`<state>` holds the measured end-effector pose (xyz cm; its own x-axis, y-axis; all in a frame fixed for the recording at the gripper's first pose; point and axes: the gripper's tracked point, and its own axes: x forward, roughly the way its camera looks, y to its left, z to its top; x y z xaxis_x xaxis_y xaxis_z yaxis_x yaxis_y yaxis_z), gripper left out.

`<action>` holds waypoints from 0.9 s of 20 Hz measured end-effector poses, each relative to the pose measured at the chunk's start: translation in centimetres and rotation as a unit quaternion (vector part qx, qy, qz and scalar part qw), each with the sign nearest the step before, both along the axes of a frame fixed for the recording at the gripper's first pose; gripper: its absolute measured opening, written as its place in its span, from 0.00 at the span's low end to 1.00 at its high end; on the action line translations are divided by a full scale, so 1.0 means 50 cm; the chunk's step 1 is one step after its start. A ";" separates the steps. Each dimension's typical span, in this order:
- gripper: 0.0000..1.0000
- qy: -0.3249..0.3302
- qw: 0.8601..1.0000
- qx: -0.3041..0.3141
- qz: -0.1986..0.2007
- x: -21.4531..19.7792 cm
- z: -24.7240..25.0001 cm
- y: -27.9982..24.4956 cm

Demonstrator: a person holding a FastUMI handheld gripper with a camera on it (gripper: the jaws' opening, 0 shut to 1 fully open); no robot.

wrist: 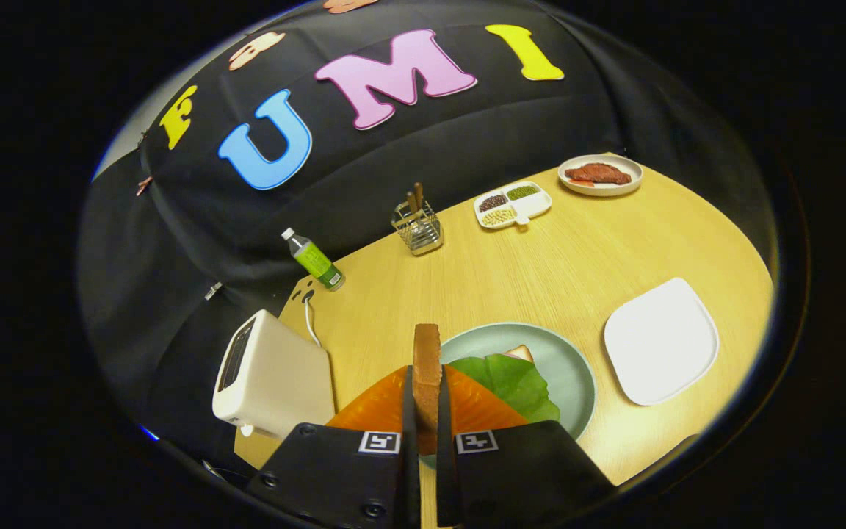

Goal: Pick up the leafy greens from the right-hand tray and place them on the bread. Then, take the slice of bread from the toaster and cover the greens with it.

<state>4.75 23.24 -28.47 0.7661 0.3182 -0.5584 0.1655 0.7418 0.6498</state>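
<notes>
The fingers [427, 411] are closed almost fully, pinching a slice of bread [427, 367] that stands on edge between them, its crust rising above their tips. Just beyond and slightly right sits the round pale green plate [577, 367], carrying the leafy greens [515, 382] spread over a lower bread slice whose corner [520, 353] peeks out behind them. The toaster [272, 382] stands to the left, near the bench [540, 272] edge, its cord running back toward a small bottle [314, 259]. A bare white square tray [662, 339] lies right of the plate, apart from it. Open wood stretches beyond the plate to a utensil caddy [418, 226], a divided dish [512, 204] and a plate with meat [601, 175] along the far edge.
</notes>
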 end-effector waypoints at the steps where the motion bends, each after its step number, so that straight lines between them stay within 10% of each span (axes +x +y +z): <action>1: 0.13 0.008 1.000 -0.010 -0.004 0.000 -0.022 -0.012; 9: 0.16 0.048 0.992 -0.114 0.022 -0.023 -0.124 -0.066; 18: 0.86 0.035 0.970 -0.238 0.046 -0.038 -0.140 -0.119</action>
<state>2.86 17.27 -35.45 0.7013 0.0763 -0.7088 0.1167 0.9686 0.2197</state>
